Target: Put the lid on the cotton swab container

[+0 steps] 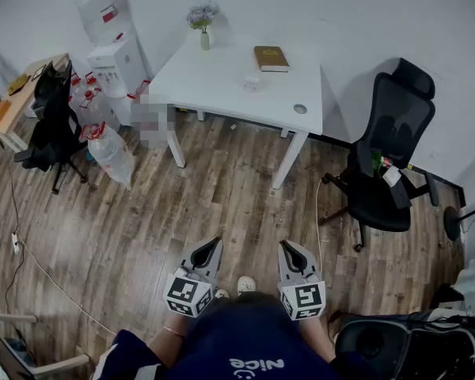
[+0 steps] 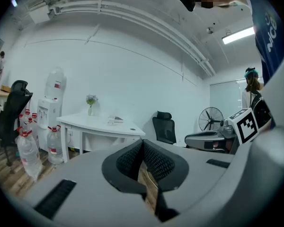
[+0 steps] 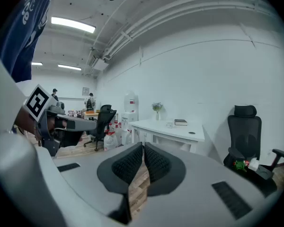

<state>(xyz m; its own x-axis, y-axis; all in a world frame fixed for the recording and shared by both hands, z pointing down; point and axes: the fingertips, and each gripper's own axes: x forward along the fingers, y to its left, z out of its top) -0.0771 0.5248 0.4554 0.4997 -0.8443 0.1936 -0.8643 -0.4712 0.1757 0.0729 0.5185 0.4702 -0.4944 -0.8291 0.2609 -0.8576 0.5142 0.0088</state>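
A small clear container [image 1: 252, 79] stands on the white table [image 1: 222, 85] far ahead of me; I cannot tell its lid apart. It shows as a faint clear object [image 2: 115, 120] in the left gripper view and as a clear object [image 3: 169, 124] in the right gripper view. My left gripper [image 1: 215, 244] and right gripper [image 1: 286, 246] are held side by side over the wooden floor, well short of the table. Both are shut with nothing between the jaws. The left gripper [image 2: 142, 143] and right gripper [image 3: 144, 145] show their pads touching at the tips.
A brown book [image 1: 271, 58] and a vase of flowers [image 1: 203, 22] sit on the table. A black office chair [image 1: 388, 161] stands right of it, another black chair [image 1: 51, 121] to the left. A water dispenser [image 1: 115, 54] and several bottles [image 1: 103, 145] stand by the table's left end.
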